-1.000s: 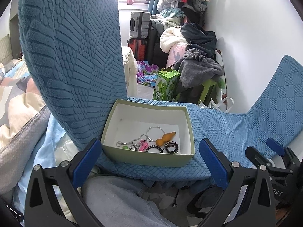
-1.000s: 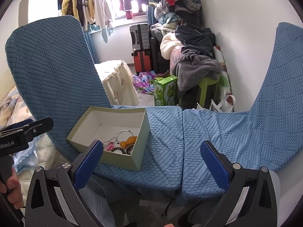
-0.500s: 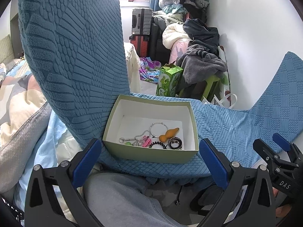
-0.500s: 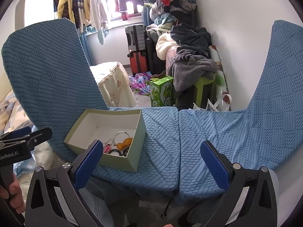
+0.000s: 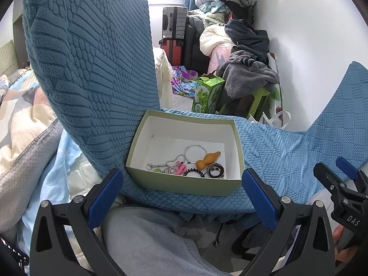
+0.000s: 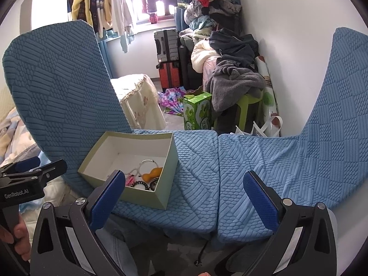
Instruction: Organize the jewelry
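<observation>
A pale green open box [image 5: 184, 185] with a white inside sits on the left blue chair seat [image 5: 271, 147]. In it lie a silver bangle [image 5: 195, 153], an orange gourd pendant [image 5: 207, 161], a bead chain, a pink clip, a black coil hair tie [image 5: 194, 173] and a black ring. The box also shows in the right wrist view [image 6: 142, 197]. My left gripper [image 5: 181, 197] is open and empty, just short of the box's near wall. My right gripper [image 6: 184, 197] is open and empty, to the right of the box, over the gap between the two seats.
Two blue-covered chairs stand side by side, with backs rising at far left [image 6: 59, 87] and far right [image 6: 340, 105]. Behind are a green carton [image 6: 197, 112], a green stool with piled clothes [image 6: 234, 80], suitcases [image 6: 168, 62] and a white wall. My lap is below.
Both grippers have moved slightly forward and toward the box, which now looks larger and more centred in the left wrist view. Both stay open and empty.
</observation>
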`<state>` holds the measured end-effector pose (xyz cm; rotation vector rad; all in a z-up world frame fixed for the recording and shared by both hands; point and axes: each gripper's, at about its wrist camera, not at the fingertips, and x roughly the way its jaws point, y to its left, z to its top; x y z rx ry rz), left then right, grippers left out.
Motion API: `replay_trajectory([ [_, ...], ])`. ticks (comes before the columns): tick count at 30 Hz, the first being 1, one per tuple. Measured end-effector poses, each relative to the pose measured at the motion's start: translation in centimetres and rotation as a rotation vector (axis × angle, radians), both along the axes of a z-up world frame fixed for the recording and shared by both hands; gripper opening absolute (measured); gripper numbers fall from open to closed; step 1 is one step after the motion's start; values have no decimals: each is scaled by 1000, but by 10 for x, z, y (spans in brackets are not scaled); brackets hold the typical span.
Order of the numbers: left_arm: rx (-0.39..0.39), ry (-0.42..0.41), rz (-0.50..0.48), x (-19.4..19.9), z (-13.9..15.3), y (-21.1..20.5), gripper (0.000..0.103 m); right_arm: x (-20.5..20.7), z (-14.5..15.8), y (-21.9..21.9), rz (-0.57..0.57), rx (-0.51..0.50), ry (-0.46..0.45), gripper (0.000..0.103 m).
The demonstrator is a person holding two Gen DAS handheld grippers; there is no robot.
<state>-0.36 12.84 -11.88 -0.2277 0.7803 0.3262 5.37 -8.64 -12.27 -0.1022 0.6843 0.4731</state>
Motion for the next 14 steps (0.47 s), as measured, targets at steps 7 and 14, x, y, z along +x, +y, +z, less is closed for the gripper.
replay_trajectory([
  [7, -4, -4, -11, -2, 0, -1, 102, 3, 0, 0, 6, 4, 14, 103],
  [14, 6, -5, -13, -4, 1, -1, 102, 4, 0, -1, 0, -4, 10, 103],
])
